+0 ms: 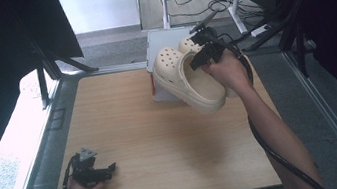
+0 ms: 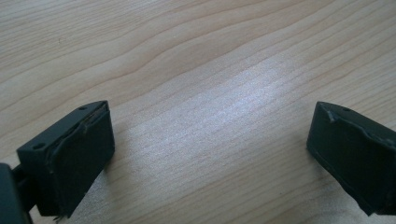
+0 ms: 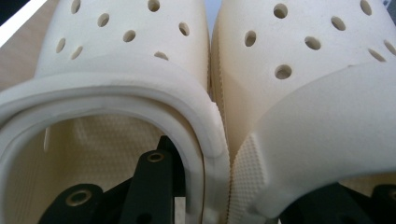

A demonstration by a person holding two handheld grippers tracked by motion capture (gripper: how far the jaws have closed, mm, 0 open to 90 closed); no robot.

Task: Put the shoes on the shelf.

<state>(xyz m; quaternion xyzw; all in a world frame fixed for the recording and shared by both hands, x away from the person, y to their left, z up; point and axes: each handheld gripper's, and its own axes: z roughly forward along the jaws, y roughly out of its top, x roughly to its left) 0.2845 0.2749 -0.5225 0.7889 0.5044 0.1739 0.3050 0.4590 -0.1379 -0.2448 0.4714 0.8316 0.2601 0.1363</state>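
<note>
Cream clogs (image 1: 189, 78), a pair pressed side by side, held above the far right part of the wooden table (image 1: 164, 145) by the right gripper (image 1: 207, 54), jaws pinching their adjoining inner walls. Left gripper (image 1: 98, 172) rests at the table's near left corner, jaws spread, nothing between.

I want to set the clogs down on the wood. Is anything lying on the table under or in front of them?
Nothing visible does. The right tongs hold the pair of cream clogs above the far side of the table, whose bare wood lies open; the white box stands behind them.
</note>
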